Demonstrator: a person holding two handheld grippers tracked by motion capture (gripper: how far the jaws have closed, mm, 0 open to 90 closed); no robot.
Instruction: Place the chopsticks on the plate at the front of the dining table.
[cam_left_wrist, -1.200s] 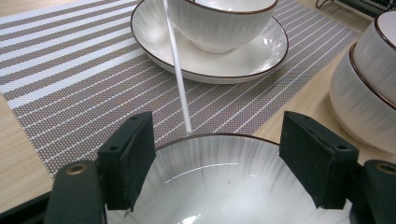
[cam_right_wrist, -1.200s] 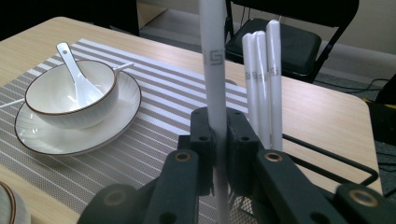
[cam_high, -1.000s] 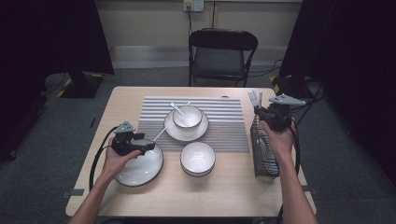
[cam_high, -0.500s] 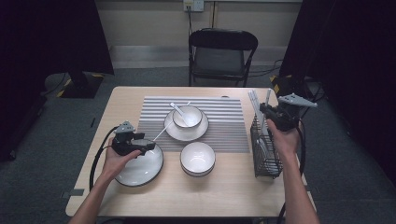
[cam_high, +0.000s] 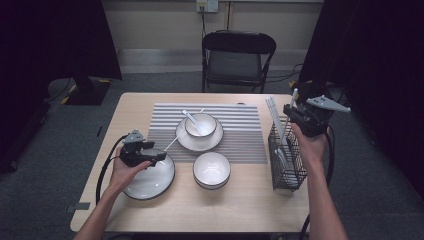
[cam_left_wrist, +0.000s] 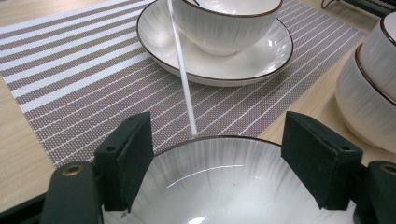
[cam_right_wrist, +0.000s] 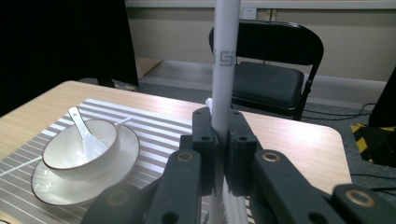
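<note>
High view: right gripper (cam_high: 296, 112) raised over wire rack (cam_high: 287, 162) at right tabletop edge, jaws clamped on white chopstick (cam_high: 287, 125); stick upright, lower end inside rack.

Left gripper view: left gripper (cam_left_wrist: 217, 151) jaws apart, nothing held, straddling far rim of plate (cam_left_wrist: 219, 182); second chopstick (cam_left_wrist: 182, 70) lying beyond, long axis running far.

Right gripper view: chopstick vertical between closed jaws; bowl (cam_right_wrist: 79, 144) with spoon (cam_right_wrist: 84, 130) well left.

Grey mark like "SJ" or "5i" on white chopstick (cam_right_wrist: 225, 56), hard to read
</note>
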